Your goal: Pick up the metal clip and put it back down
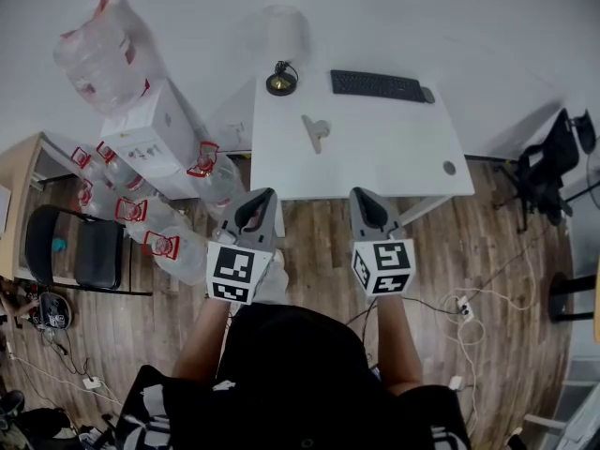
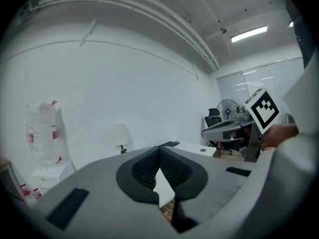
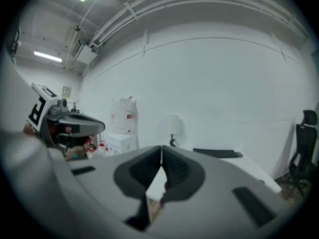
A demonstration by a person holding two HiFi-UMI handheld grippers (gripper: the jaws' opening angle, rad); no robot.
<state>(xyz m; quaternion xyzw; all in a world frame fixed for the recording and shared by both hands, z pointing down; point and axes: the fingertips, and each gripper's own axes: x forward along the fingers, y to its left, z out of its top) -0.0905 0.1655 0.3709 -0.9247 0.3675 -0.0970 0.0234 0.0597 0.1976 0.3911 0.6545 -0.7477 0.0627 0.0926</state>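
The metal clip (image 1: 316, 131) lies on the white table (image 1: 394, 153), a little left of the table's middle in the head view and well apart from both grippers. The left gripper (image 1: 263, 198) and the right gripper (image 1: 364, 198) hang side by side in the lower middle of the frame. Their tips sit just at the table's near edge, and the clip lies further up the picture, between the lines they point along. Each claw is pinched together at the tips with nothing in it, as each gripper's own view shows.

On the table, a small lamp (image 1: 281, 81) stands at the upper left corner. A black keyboard (image 1: 378, 85) runs along the far edge towards the upper right, and a little round grey cap (image 1: 449, 168) sits near the right side. All three are apart from the clip.

A heap of big water bottles (image 1: 103, 54) and white boxes (image 1: 150, 129) crowds the left of the frame, right up against the table's left side. A black chair (image 1: 80, 247) stands at the far left and an office chair (image 1: 548, 162) at the right. Cables and a power strip (image 1: 462, 306) trail over the wooden floor (image 1: 319, 242).
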